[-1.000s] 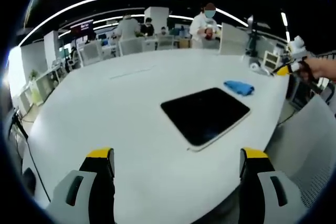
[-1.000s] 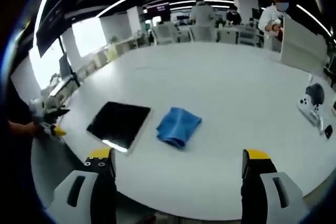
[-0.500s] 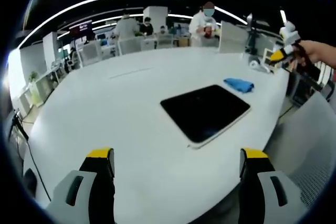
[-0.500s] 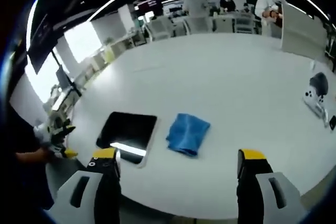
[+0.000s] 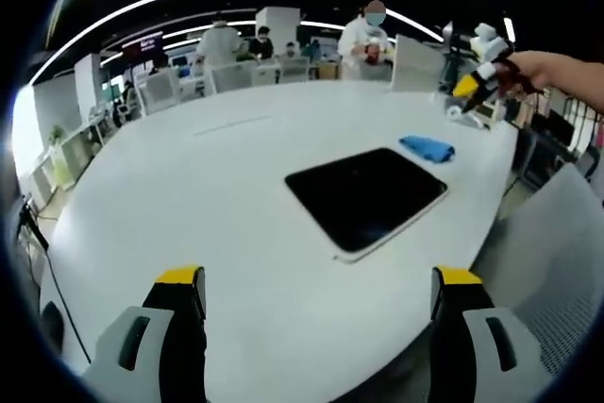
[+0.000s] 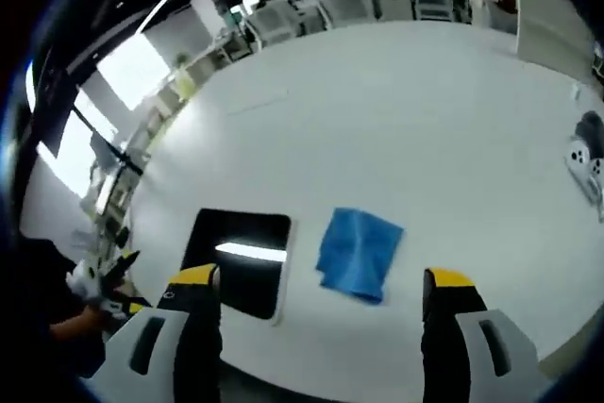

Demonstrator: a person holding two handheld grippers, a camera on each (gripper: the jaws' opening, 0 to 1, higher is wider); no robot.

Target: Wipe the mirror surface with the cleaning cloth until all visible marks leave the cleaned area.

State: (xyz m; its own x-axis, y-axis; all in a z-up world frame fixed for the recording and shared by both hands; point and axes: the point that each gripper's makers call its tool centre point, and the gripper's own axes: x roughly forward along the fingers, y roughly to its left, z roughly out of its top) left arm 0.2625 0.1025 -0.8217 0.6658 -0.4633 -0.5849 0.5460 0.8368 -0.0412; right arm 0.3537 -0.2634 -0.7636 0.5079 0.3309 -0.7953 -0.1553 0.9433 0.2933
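1. Your right gripper point(image 6: 316, 304) has its jaws spread wide and empty; the blue cleaning cloth point(image 6: 360, 253) lies on the white table point(image 6: 406, 129) just ahead, between the jaw tips.
2. The mirror point(image 6: 238, 261) lies just beside the cloth, ahead of that gripper's left jaw.
3. Your left gripper point(image 5: 316, 304) is likewise wide open and empty, with the mirror ahead and the cloth beyond it.

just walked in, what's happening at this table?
A person holds a gripper in each hand above a white table. A dark mirror lies flat with a blue cleaning cloth beside it, apart from it. The right gripper hovers over the cloth, jaws open and empty. The left gripper hangs back, also open. Wiping hasn't started.
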